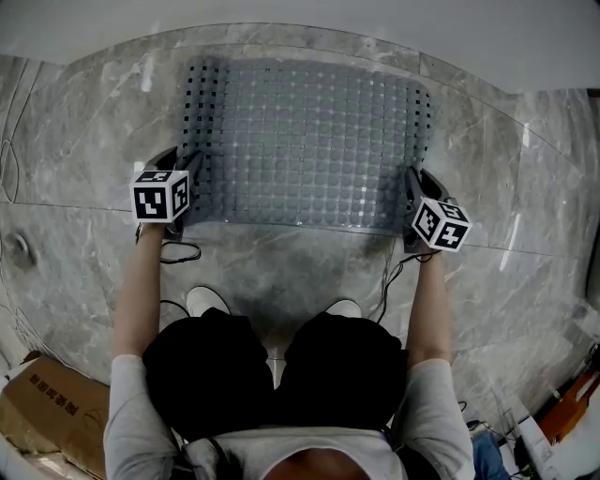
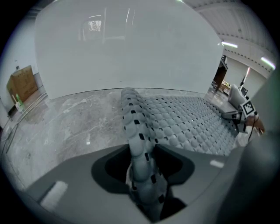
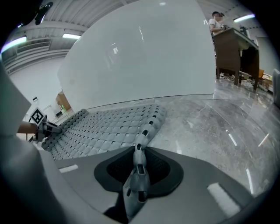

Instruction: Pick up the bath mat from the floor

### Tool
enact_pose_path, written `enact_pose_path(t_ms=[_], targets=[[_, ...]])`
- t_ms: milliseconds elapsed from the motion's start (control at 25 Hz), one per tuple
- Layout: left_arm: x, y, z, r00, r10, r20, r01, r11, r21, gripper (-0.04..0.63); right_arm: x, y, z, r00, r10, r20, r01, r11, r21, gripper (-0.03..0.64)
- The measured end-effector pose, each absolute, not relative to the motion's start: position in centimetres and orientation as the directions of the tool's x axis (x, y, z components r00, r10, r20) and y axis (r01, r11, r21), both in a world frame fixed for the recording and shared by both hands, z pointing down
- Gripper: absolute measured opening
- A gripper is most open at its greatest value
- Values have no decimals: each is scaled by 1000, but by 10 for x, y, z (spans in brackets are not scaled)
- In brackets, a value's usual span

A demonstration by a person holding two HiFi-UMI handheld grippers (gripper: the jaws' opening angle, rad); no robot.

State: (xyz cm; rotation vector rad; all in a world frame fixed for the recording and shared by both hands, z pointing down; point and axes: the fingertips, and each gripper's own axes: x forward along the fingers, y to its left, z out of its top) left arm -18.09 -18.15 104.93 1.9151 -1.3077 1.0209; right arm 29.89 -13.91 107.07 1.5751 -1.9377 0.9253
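The grey bath mat [image 1: 309, 141], studded with bumps and holes, lies on the marble floor [image 1: 84, 122] in front of me. My left gripper [image 1: 187, 178] grips its near left corner. In the left gripper view the mat's edge [image 2: 135, 127] is bunched into a fold and pinched between the jaws of my left gripper [image 2: 142, 173]. My right gripper [image 1: 412, 192] holds the near right corner. In the right gripper view the thin edge of the mat [image 3: 146, 129] runs into the shut jaws of my right gripper [image 3: 139, 175]. The mat's far edge still rests on the floor.
A white wall [image 1: 375, 23] stands just beyond the mat. A cardboard box [image 1: 56, 412] sits at the lower left, and cables [image 1: 178, 251] trail on the floor by my shoes [image 1: 206, 300]. A wooden desk [image 3: 236, 48] stands far off to the right.
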Motion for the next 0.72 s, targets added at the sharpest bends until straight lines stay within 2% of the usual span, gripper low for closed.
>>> enact_pose_path(t_ms=[360,520,720], targets=[[-160,-177,1041,187,-493,850,-907,-420,-44,59,296,-137,1061,-230,-643,730,-968,70,-243,44],[-158,-176,1032,228,-516,825,-909,-416,-8,49,293,-138,1053,-178,-662,728,-983,78,-169,48],[-155,-175,1011,279,-562,779,-910,-414,27,49,285,-137,1028,-201,-708,677,-977,93,-193,44]])
